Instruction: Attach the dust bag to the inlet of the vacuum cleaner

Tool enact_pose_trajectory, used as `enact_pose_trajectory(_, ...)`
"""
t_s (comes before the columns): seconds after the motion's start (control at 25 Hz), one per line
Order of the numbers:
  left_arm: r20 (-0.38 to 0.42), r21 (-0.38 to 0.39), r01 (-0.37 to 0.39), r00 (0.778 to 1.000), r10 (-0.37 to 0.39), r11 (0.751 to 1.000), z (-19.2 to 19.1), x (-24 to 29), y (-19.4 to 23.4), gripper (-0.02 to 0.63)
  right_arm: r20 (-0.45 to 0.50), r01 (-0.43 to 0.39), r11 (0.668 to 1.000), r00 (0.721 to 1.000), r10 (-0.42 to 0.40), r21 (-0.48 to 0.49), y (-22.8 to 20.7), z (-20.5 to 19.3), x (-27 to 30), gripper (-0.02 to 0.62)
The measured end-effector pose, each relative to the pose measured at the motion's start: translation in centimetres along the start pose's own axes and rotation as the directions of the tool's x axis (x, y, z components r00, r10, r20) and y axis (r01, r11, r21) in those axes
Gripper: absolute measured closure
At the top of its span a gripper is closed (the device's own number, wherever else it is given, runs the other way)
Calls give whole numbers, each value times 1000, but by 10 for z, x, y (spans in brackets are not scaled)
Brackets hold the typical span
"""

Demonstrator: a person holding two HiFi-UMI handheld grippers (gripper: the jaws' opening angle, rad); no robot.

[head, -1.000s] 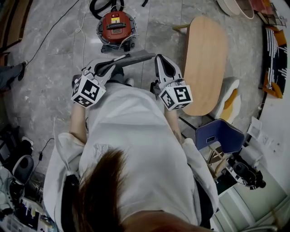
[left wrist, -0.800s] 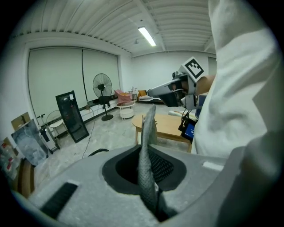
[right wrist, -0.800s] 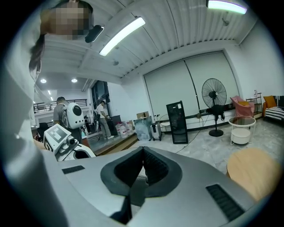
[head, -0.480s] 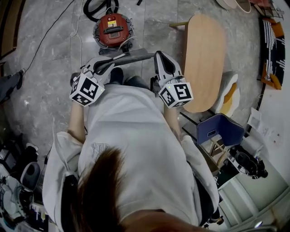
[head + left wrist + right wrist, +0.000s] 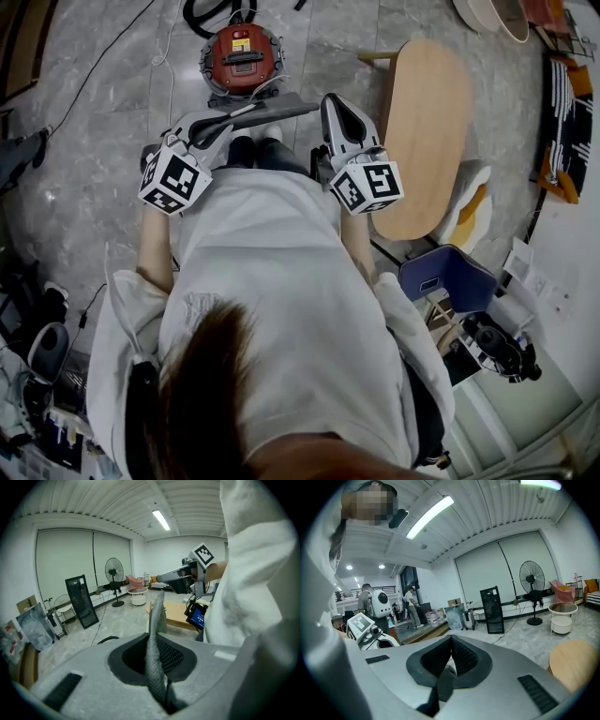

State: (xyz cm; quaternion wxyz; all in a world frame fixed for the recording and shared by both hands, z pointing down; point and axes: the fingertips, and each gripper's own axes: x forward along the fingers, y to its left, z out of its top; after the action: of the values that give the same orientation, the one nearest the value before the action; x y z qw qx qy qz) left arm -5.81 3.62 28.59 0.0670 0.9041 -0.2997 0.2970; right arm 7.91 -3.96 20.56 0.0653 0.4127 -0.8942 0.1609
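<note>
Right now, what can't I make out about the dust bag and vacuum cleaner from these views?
- Inlet of the vacuum cleaner: too small and seen from above in the head view; neither gripper view shows the machine.
- Opening of the dust bag: edge-on in the left gripper view; a thin grey strip in the head view, its end hidden in the left tool.
- The black hose: cut off by the head view's top edge.

Light was even and fairly bright, coming from ceiling strip lamps (image 5: 161,520) that showed white and blown out in both gripper views. The grey floor (image 5: 84,187) carried a soft sheen and only faint shadows. All three views bowed strongly toward the edges, with black corners in the gripper views. Close to the lens, the dust bag (image 5: 154,663) looked slightly soft.
</note>
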Motion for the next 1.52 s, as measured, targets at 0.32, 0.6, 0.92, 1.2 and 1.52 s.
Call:
enact_pose_trajectory(0.32, -16, -8, -20, 1000, 20, 1000, 14, 10, -12, 568, 22, -94, 995, 995, 95, -40, -6, 7, -6, 594)
enact_pose_trajectory(0.6, -59, 9, 3, 998, -2, 1000, 31, 26, -30, 568, 26, -168, 982, 985, 171, -81, -23, 16, -16, 592)
enact_pose_trajectory(0.92, -109, 80, 27, 994, -18, 996, 40, 46, -41, 568, -136, -401, 874, 916, 378, -273, 5, -5, -22, 439)
enact_pose_trajectory(1.2, -154, 136, 50, 988, -29, 989, 46, 69, -49, 568, -421, -617, 690, 778, 466, -379, 13, -51, -30, 421)
enact_pose_trajectory(1.52, -239, 239, 99, 970, -40, 966, 51, 93, -68, 568, -666, -736, 482, 659, 350, -475, 0, -94, -32, 401)
